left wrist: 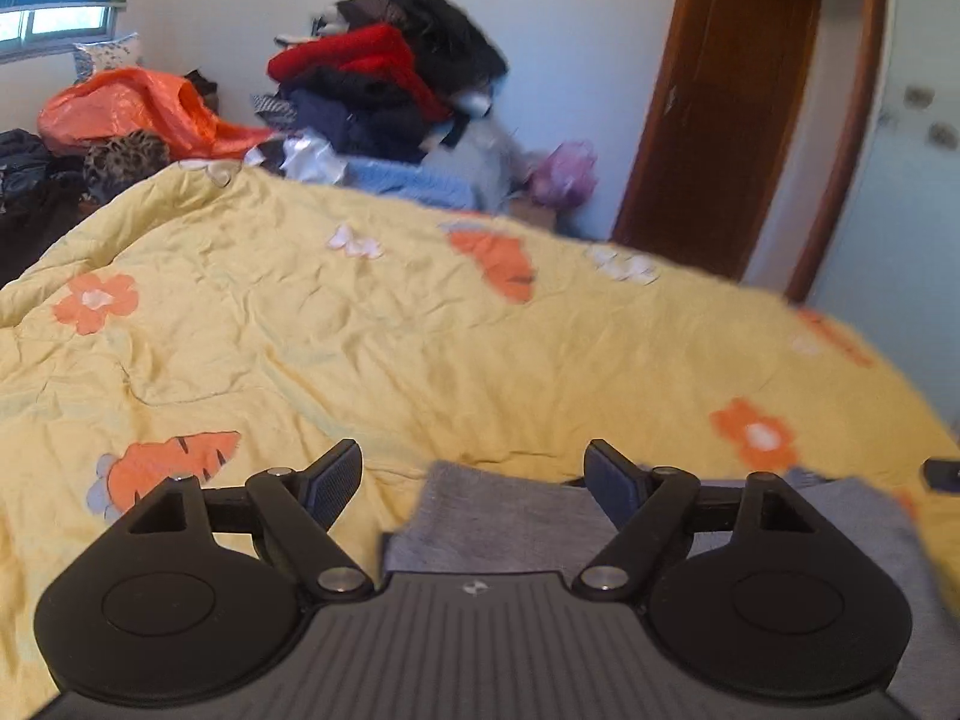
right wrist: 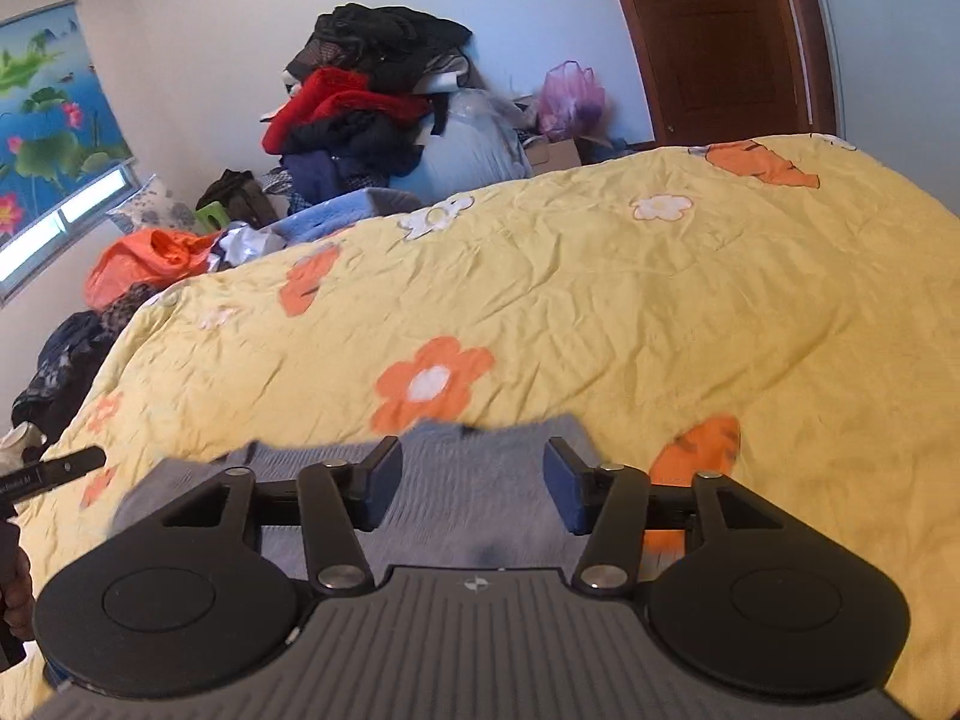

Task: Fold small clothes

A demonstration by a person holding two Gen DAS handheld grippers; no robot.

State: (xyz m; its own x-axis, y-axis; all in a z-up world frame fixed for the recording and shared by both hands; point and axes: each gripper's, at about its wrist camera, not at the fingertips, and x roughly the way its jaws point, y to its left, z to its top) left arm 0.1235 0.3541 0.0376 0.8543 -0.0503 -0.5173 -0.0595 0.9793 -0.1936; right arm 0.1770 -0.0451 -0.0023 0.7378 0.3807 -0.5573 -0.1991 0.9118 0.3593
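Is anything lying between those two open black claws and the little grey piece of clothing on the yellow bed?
Nothing visible. The small grey knit garment lies flat on the yellow flowered quilt, directly below the right gripper and the left gripper. Both have their jaws open and empty. The heap of dark and red clothes sits far behind the bed.
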